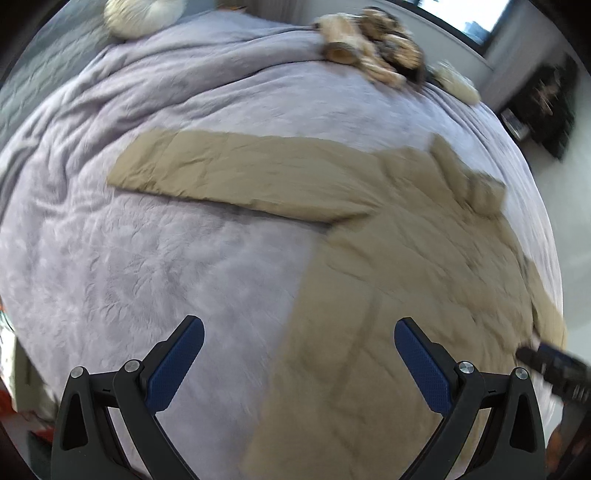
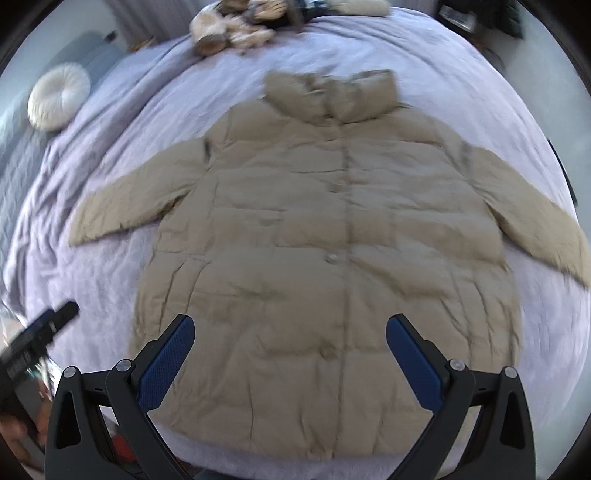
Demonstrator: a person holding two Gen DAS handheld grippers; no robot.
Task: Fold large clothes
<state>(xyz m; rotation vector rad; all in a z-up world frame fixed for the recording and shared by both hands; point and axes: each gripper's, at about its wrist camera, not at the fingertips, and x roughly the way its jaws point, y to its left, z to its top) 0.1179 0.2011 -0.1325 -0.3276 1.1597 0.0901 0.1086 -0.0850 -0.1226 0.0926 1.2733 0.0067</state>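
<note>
A large beige puffer coat (image 2: pixel 332 229) lies flat and front-up on the lilac bedspread (image 2: pixel 110 280), hood at the far end, both sleeves spread out to the sides. In the left wrist view the coat (image 1: pixel 388 295) shows with its left sleeve (image 1: pixel 229 173) stretched across the bed. My left gripper (image 1: pixel 299 350) is open and empty above the coat's left hem edge. My right gripper (image 2: pixel 290 347) is open and empty above the coat's lower front. The left gripper's tip also shows in the right wrist view (image 2: pixel 55 321), and the right gripper's tip in the left wrist view (image 1: pixel 546 362).
A heap of tan and patterned clothes (image 2: pixel 236 26) lies at the far end of the bed. A round white cushion (image 2: pixel 59 96) sits at the far left. A dark cabinet (image 1: pixel 546 107) stands by the wall beyond the bed.
</note>
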